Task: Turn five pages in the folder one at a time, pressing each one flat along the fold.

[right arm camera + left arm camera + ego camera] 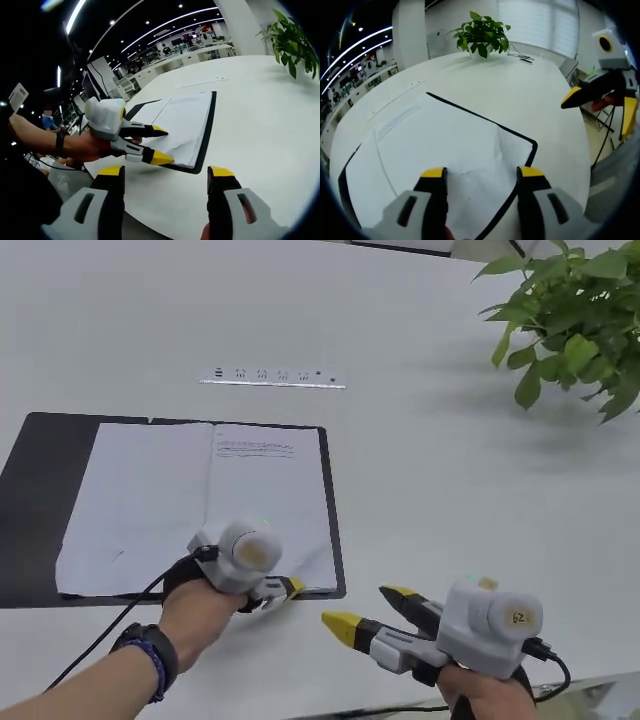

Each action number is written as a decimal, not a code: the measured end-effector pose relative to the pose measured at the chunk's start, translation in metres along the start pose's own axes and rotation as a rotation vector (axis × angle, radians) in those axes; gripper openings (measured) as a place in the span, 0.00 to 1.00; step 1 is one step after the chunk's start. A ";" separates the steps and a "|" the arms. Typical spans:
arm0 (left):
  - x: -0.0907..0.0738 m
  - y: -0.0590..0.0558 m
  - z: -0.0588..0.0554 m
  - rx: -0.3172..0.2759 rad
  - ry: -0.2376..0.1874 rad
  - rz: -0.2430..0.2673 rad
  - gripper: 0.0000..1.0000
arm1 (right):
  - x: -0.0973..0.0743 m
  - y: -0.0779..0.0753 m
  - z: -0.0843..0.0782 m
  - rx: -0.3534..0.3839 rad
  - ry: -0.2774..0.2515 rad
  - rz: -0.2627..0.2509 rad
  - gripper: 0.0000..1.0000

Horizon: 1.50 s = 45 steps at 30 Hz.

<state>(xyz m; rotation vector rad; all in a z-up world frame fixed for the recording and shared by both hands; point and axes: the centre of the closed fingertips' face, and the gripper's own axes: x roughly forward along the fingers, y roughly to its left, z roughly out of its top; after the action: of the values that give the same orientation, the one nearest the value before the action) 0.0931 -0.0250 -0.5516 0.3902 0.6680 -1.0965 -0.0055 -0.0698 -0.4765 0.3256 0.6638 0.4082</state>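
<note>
Folder [35, 510]: open on the white desk [450, 490].
Left gripper [482, 172]: jaws apart over the folder's near right corner.
Right gripper [370, 607]: jaws apart, just beside the folder.
Around: power strip [272, 377] beyond the folder; leafy plant [570, 320] well apart.

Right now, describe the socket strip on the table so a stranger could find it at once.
Start at the big white table and find the open black folder. Just past its far edge, left of the leafy plant, lies the socket strip. It alone is a thin silvery bar with a row of small sockets.
</note>
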 end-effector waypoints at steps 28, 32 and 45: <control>-0.006 0.021 0.001 -0.163 -0.049 0.002 0.21 | 0.059 -0.021 0.044 0.084 -0.079 0.048 0.57; -0.006 0.021 0.001 -0.183 -0.058 0.002 0.20 | 0.077 -0.024 0.048 0.103 -0.078 0.062 0.56; -0.009 0.021 0.000 -0.201 -0.061 0.004 0.18 | 0.108 -0.035 0.049 0.191 -0.069 0.085 0.54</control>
<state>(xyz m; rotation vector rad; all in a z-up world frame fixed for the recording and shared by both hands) 0.1093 -0.0101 -0.5468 0.1851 0.7156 -1.0234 0.1124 -0.0586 -0.5118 0.5488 0.6237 0.4131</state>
